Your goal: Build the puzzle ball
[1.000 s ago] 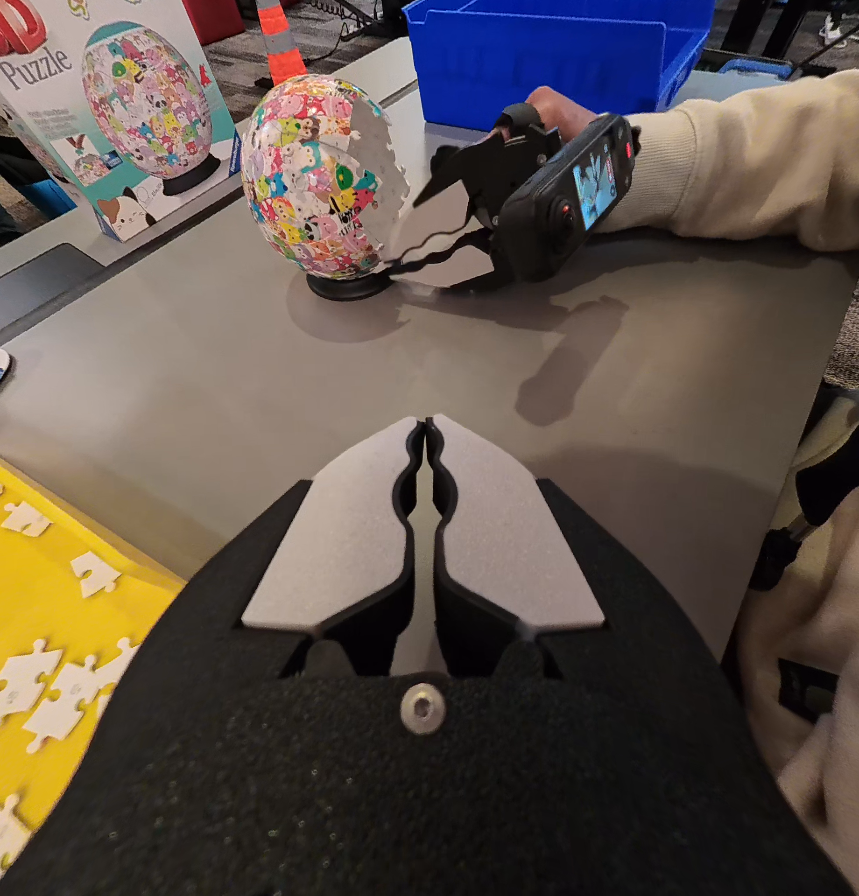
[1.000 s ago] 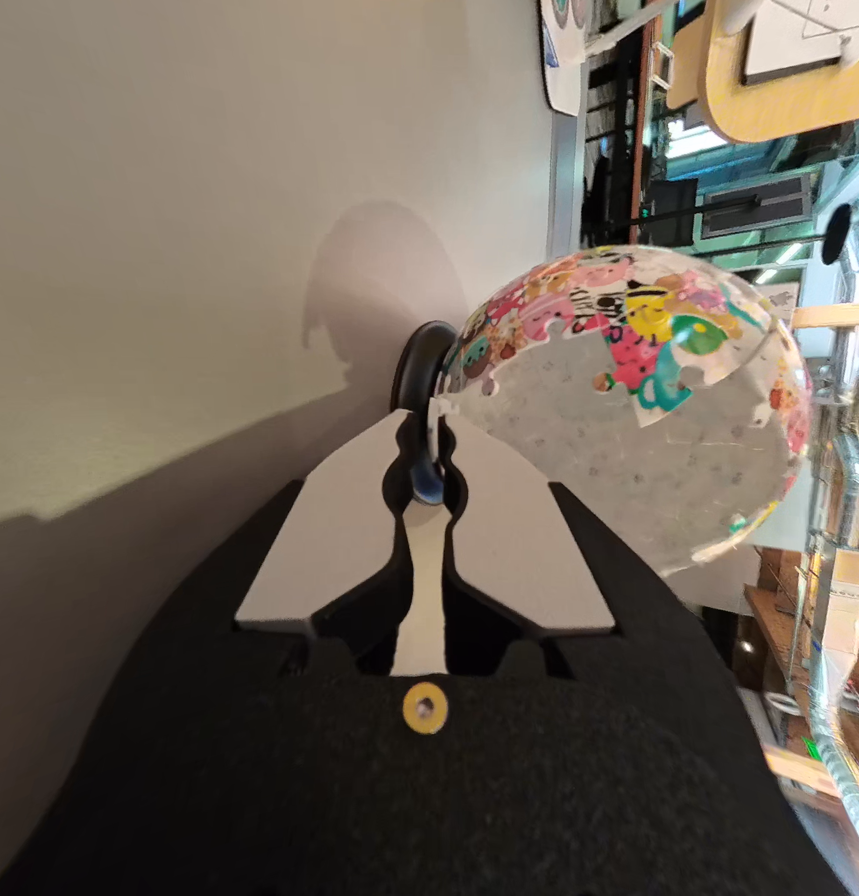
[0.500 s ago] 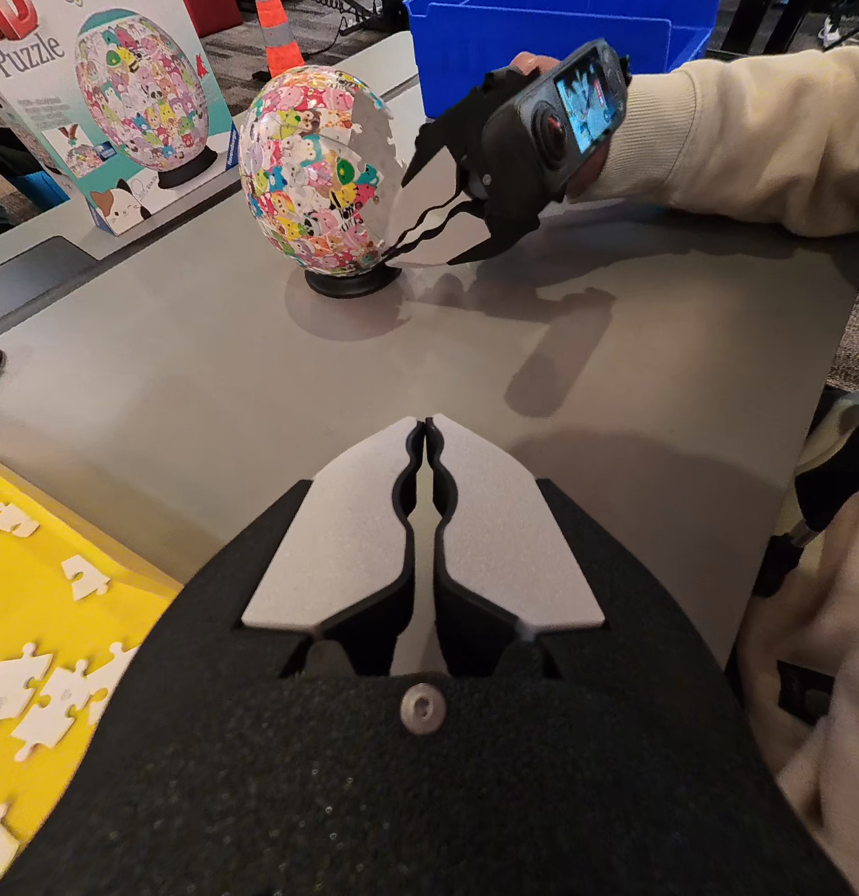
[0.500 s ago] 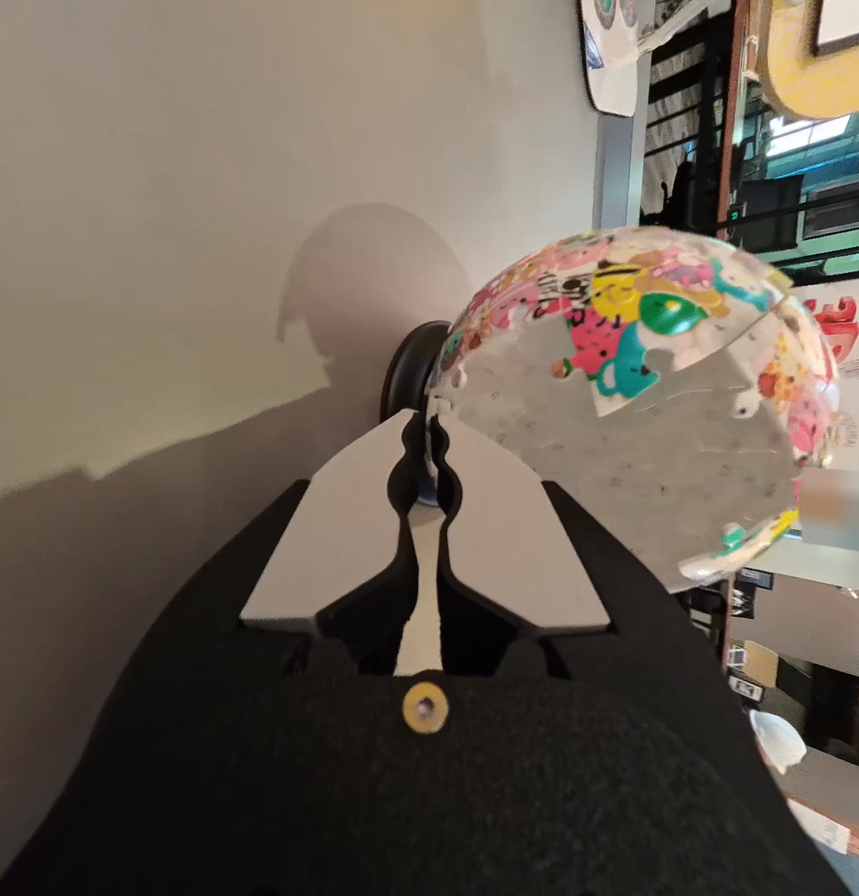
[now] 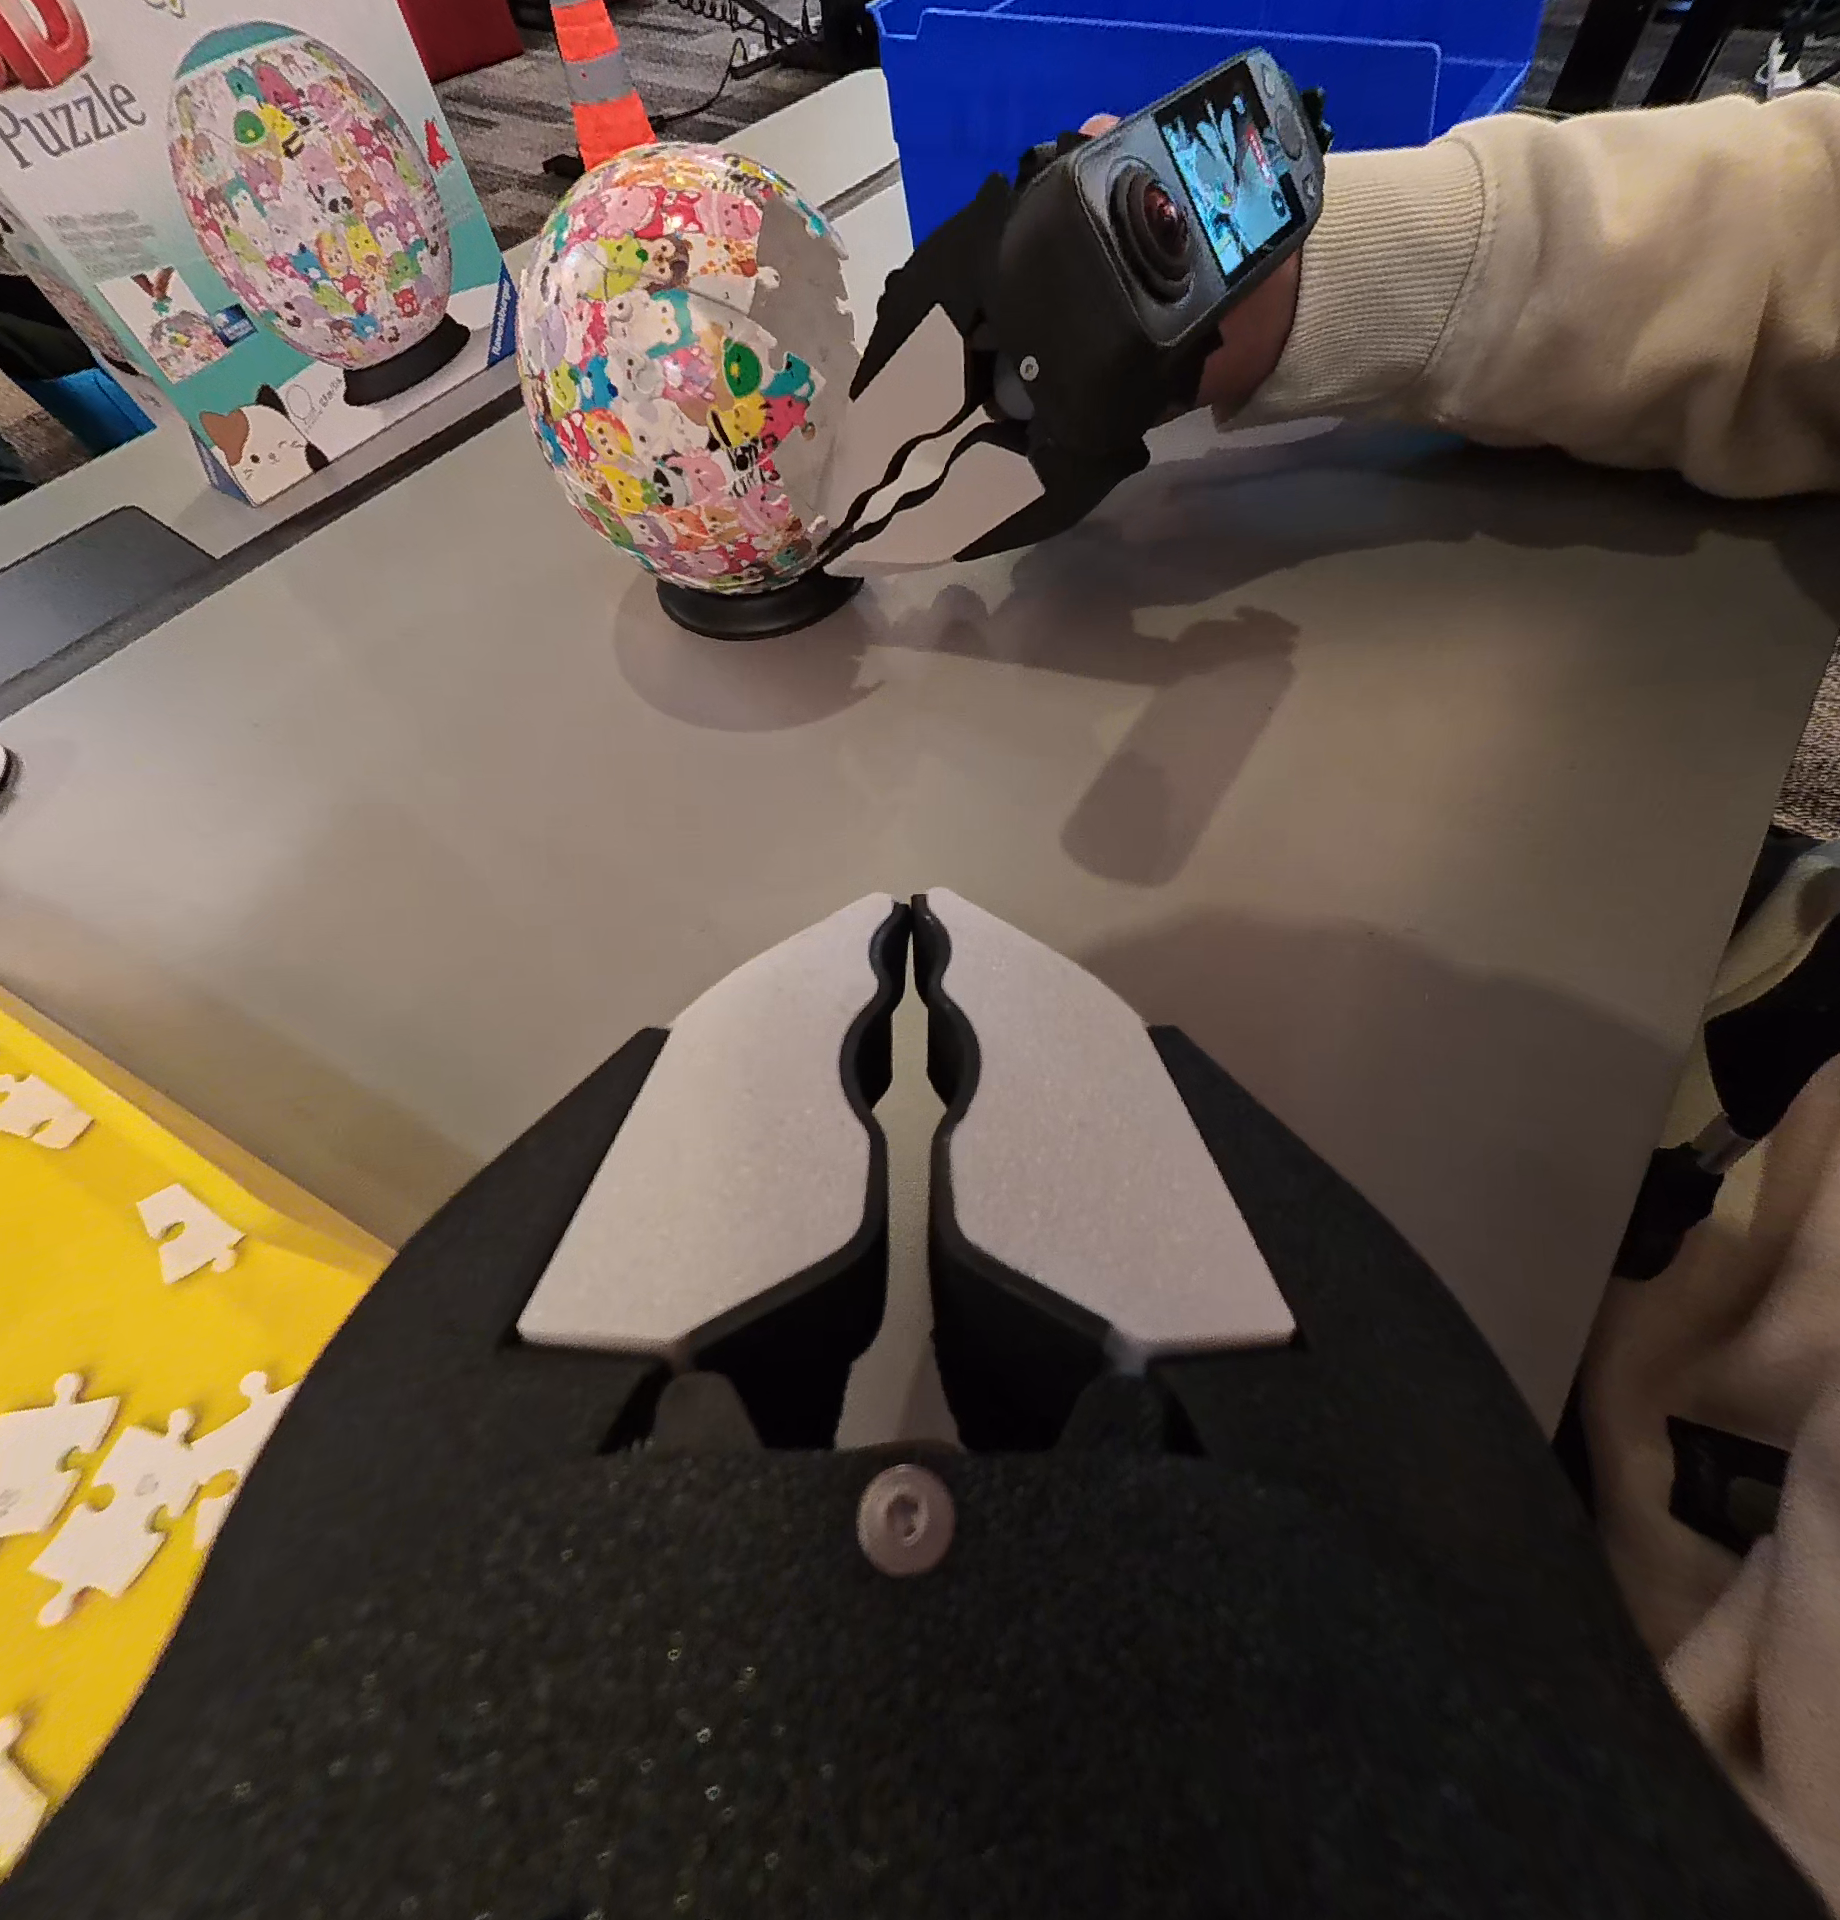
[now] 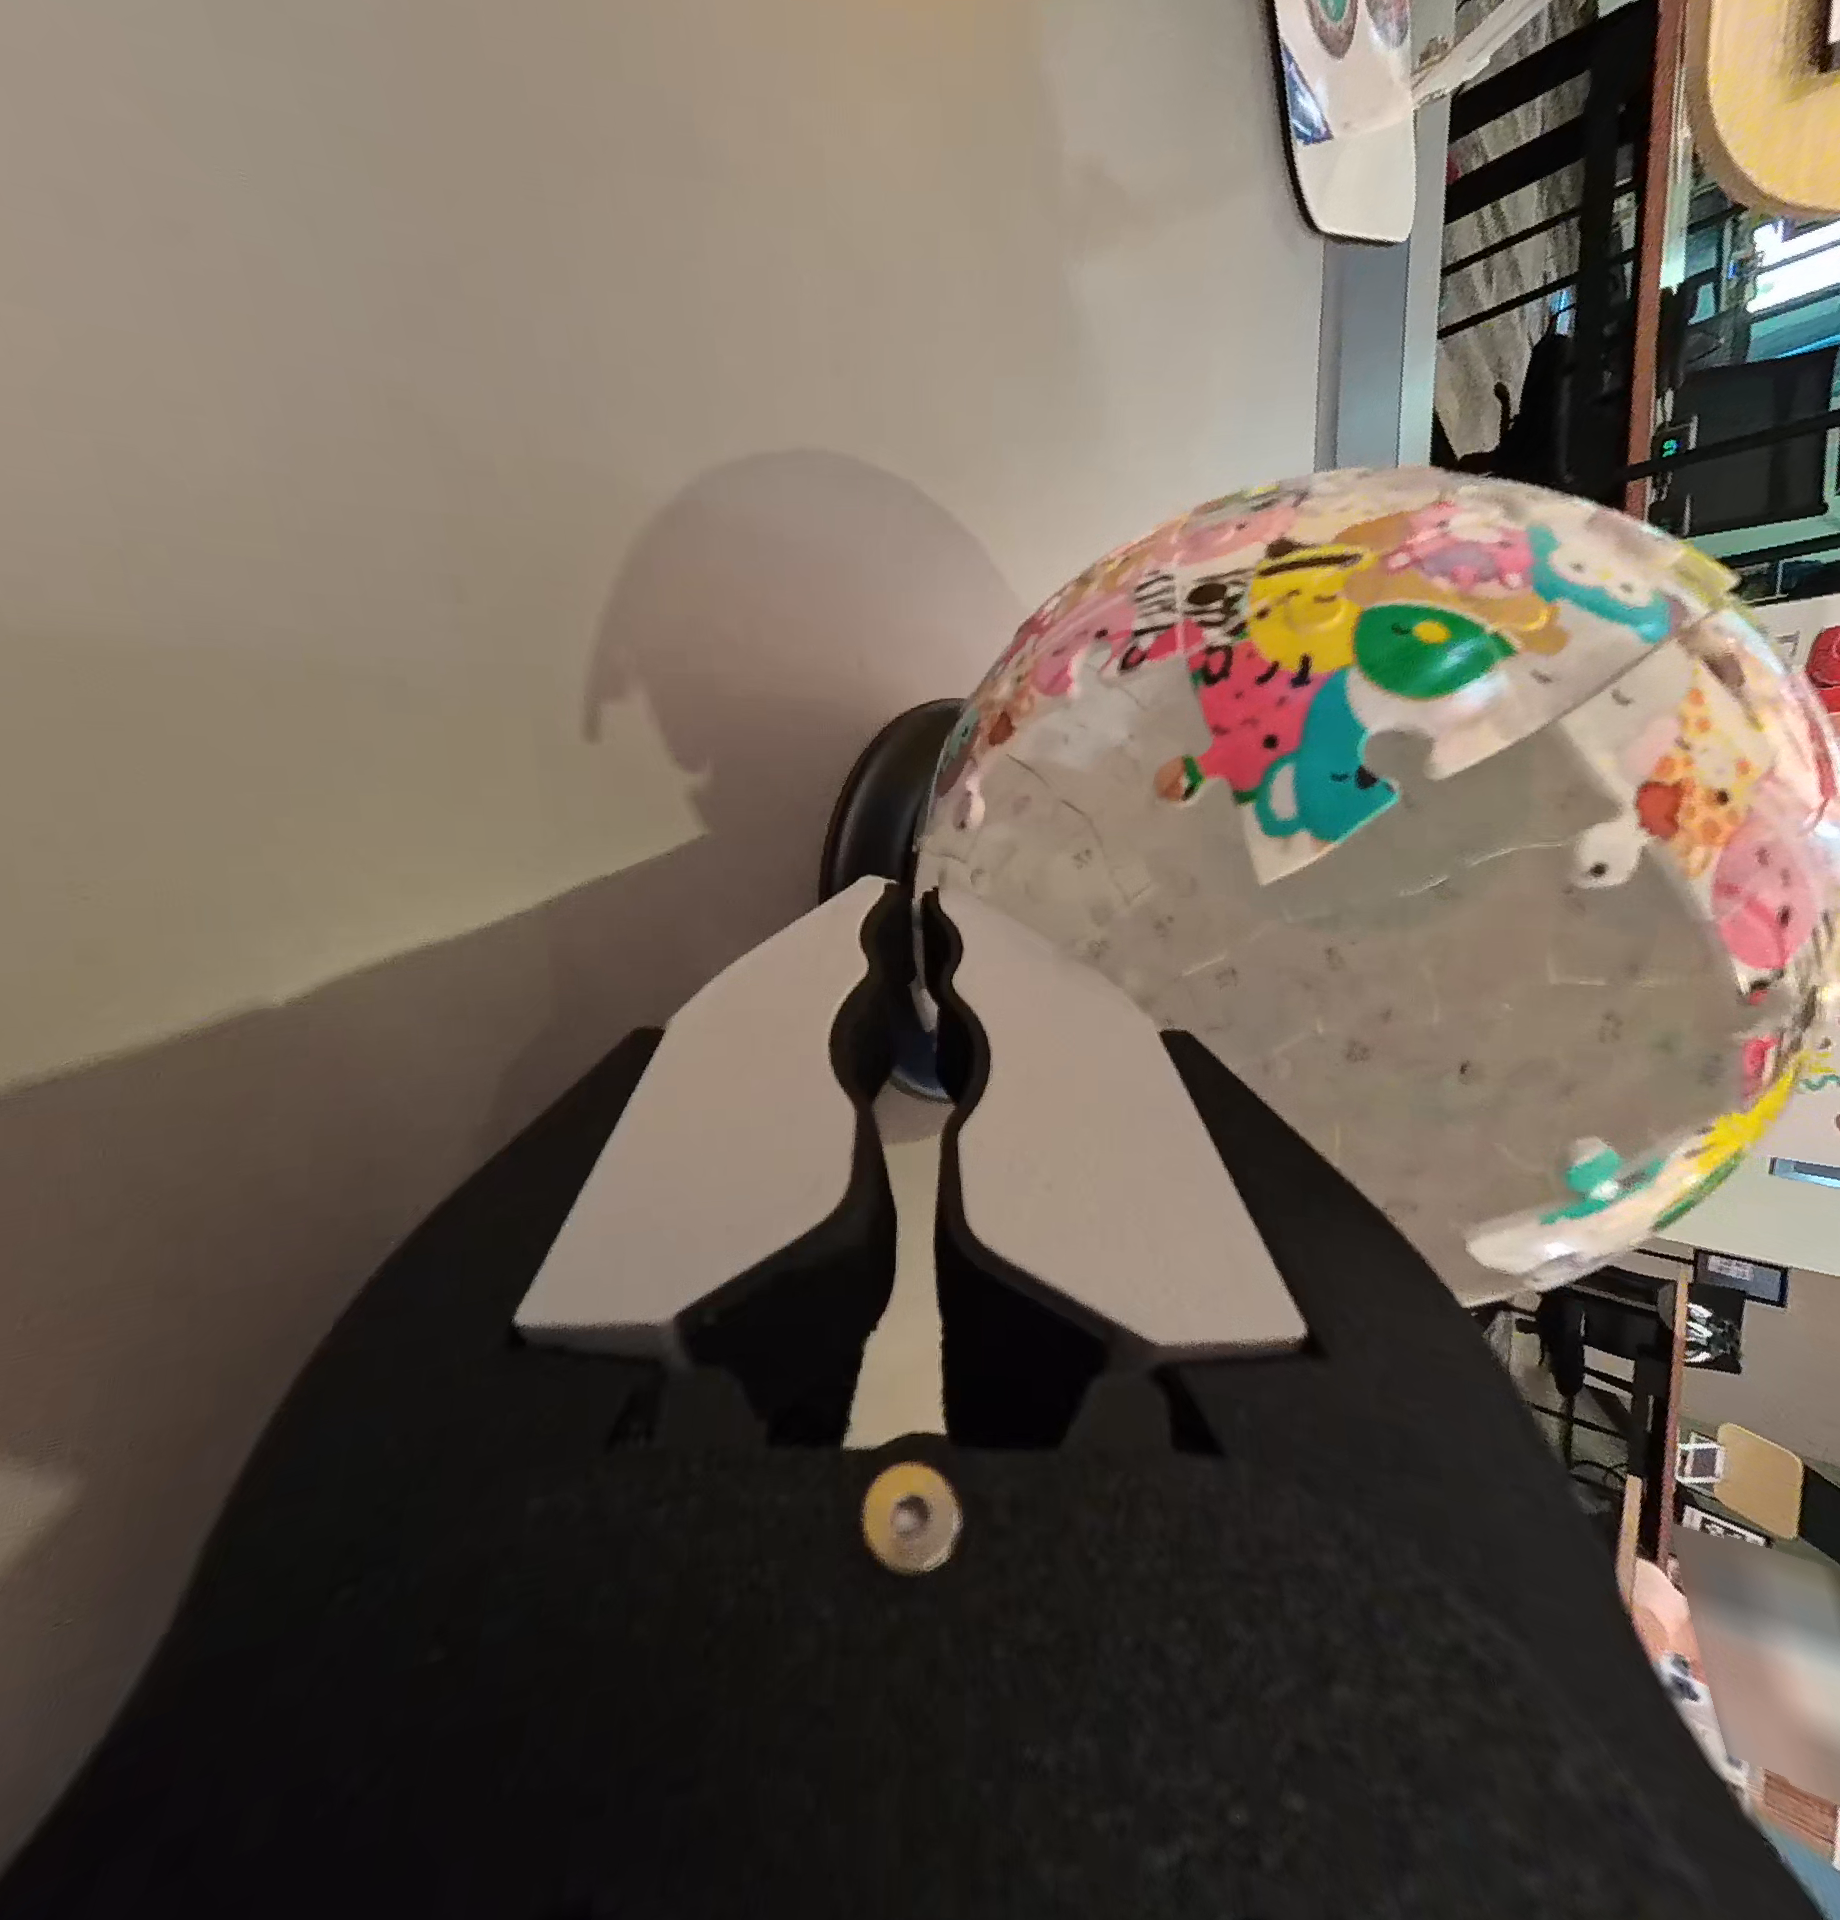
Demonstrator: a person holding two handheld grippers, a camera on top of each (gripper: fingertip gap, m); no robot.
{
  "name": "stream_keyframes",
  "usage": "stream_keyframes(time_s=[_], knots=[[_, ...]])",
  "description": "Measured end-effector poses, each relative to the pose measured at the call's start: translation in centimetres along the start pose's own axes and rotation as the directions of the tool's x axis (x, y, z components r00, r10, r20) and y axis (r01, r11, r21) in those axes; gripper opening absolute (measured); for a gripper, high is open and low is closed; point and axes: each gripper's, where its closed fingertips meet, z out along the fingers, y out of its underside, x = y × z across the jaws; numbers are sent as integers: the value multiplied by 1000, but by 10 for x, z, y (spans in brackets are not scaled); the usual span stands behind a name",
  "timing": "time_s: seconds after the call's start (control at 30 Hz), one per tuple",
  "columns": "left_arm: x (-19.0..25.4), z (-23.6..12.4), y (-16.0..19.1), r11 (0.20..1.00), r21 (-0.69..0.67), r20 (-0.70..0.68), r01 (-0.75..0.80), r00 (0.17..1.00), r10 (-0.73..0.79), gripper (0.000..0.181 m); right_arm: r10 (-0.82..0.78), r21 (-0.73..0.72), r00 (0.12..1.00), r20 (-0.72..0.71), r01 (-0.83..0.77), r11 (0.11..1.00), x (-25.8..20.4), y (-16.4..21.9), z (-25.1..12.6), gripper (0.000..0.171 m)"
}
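On the grey table [image 5: 396, 790], seen from the left wrist view, the puzzle ball [image 5: 677, 374] stands on its little black stand [image 5: 755, 608], far from the left gripper [image 5: 911, 914]. One side of the ball is not filled in yet, and I can see the white inside there. The left gripper hangs low over the table with its two fingers pressed together and nothing between them, so I think it is just waiting. Loose white puzzle pieces [image 5: 74, 1455] lie face down in a yellow tray [image 5: 54, 1236] just beside it, handy to grab. The puzzle box [image 5: 220, 208] stands behind the ball, maybe so the person can look at the picture. A blue bin [image 5: 1155, 104] sits further back. The right gripper [image 5: 843, 540], held by a hand in a cream sleeve [image 5: 1581, 312], pokes its tips at the bottom edge of the ball, right by the stand. From the right wrist view, everything looks turned on its side. The right gripper [image 6: 911, 899] has its fingers nearly closed on the ball's lowest rim, and something small and blue sits between them, but I cannot tell what it is. The puzzle ball [image 6: 1415, 883] shows its open side here, with the hollow grey inside and the jagged edge. My guess is the gripper is pushing a piece into that bottom edge. This view hides the tray and the other gripper.
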Motion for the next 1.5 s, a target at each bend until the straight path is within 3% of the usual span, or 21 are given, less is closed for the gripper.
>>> stream_keyframes(time_s=[0.4, 1.5], knots=[[0, 0, 0, 1000, 3, -3, 6, 1000, -6, 0, 69, -9, 995, 74, -68, 998, -2, 0, 2, 2], [-1, 1, 0, 1000, 2, -3, 9, 1000, -9, 0, 108, -24, 991, 75, -106, 994, -2, -3, 0, 2]])
